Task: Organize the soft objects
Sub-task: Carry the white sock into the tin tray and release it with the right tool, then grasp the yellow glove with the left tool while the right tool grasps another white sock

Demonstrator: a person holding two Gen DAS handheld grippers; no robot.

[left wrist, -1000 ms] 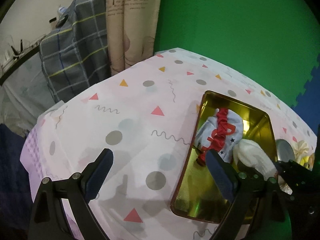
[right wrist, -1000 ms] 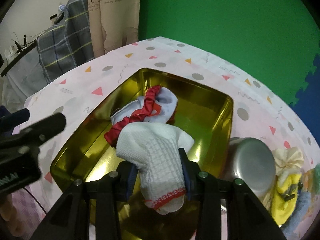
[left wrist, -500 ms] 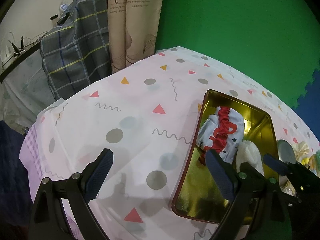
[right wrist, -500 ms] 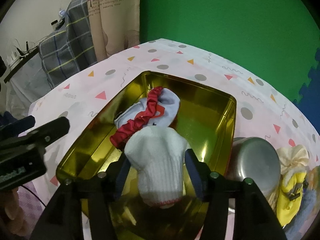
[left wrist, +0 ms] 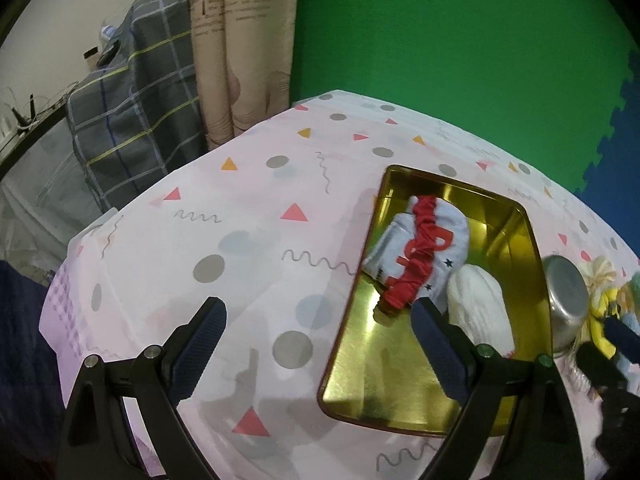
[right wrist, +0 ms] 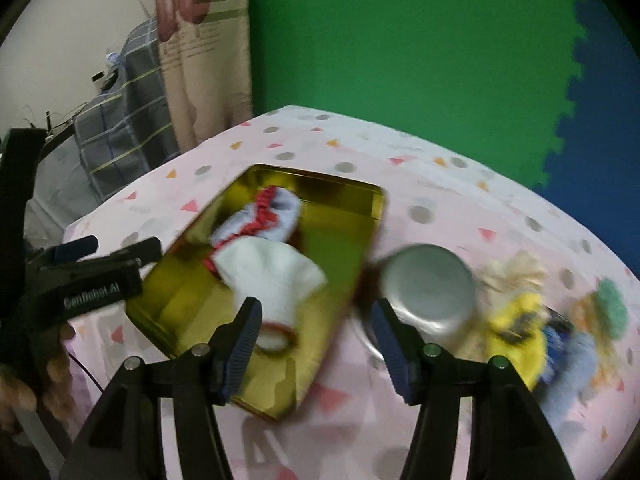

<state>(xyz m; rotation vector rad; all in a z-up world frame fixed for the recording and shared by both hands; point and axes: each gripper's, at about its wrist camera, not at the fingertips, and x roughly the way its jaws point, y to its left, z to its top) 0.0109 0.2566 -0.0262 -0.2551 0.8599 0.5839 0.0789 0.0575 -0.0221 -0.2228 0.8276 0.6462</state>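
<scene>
right gripper (right wrist: pixel 316 326) open and empty, jaws just opening; left gripper (left wrist: pixel 318 330) wide open; soft toys (right wrist: pixel 552 328) blurred, white sock (left wrist: pixel 478 304) partly hidden.

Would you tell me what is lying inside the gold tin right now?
Inside the gold tin lie a pale blue sock with red trim and a white sock. Whatever lies beneath them is covered.

Both wrist views look steeply down, sharing the gold tray (left wrist: pixel 534 240).
</scene>
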